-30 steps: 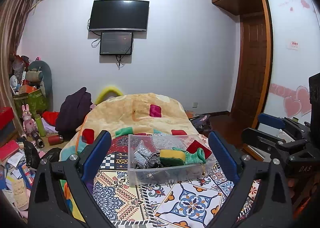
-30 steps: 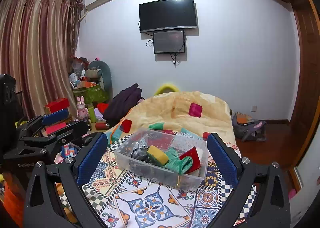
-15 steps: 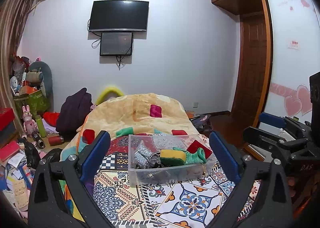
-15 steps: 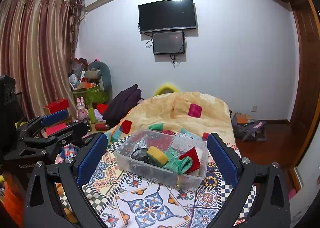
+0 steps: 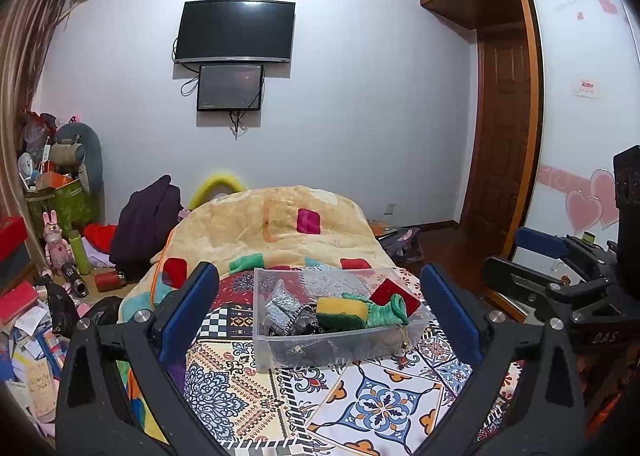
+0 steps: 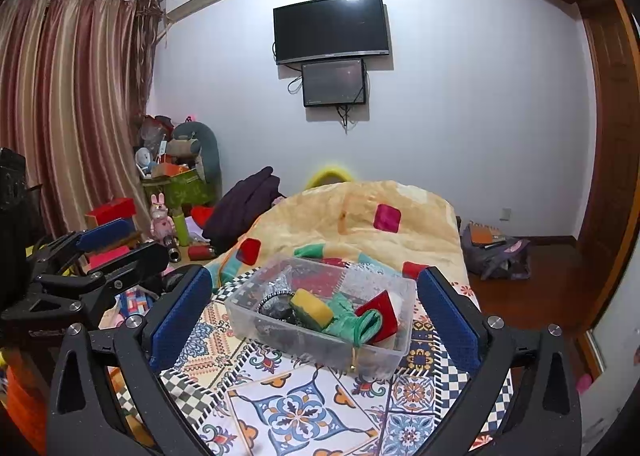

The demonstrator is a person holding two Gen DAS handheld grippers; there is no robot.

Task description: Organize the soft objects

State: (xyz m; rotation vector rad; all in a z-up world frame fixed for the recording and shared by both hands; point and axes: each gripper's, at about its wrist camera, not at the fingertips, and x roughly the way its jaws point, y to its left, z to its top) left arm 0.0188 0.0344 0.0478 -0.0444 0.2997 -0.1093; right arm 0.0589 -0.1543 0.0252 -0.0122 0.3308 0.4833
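Note:
A clear plastic bin (image 5: 276, 352) (image 6: 384, 356) stands on a patterned cloth on the bed. In it lie a yellow-and-green sponge (image 5: 342, 312) (image 6: 312, 310), a green sock (image 5: 386, 312) (image 6: 356, 326), a red soft block (image 5: 394, 294) (image 6: 380, 314) and a silvery scrubber (image 5: 280, 306) (image 6: 276, 294). My left gripper (image 5: 320, 312) is open and empty, held above the cloth in front of the bin. My right gripper (image 6: 316, 312) is open and empty too. Each gripper shows at the side of the other's view, the right one (image 5: 560, 284) and the left one (image 6: 100, 260).
A yellow patchwork blanket (image 5: 280, 232) covers the bed behind the bin. A dark jacket (image 5: 144, 224) and cluttered floor items (image 5: 52, 248) lie to the left. A wooden door (image 5: 504, 136) and a wardrobe stand to the right. A TV (image 5: 236, 32) hangs on the far wall.

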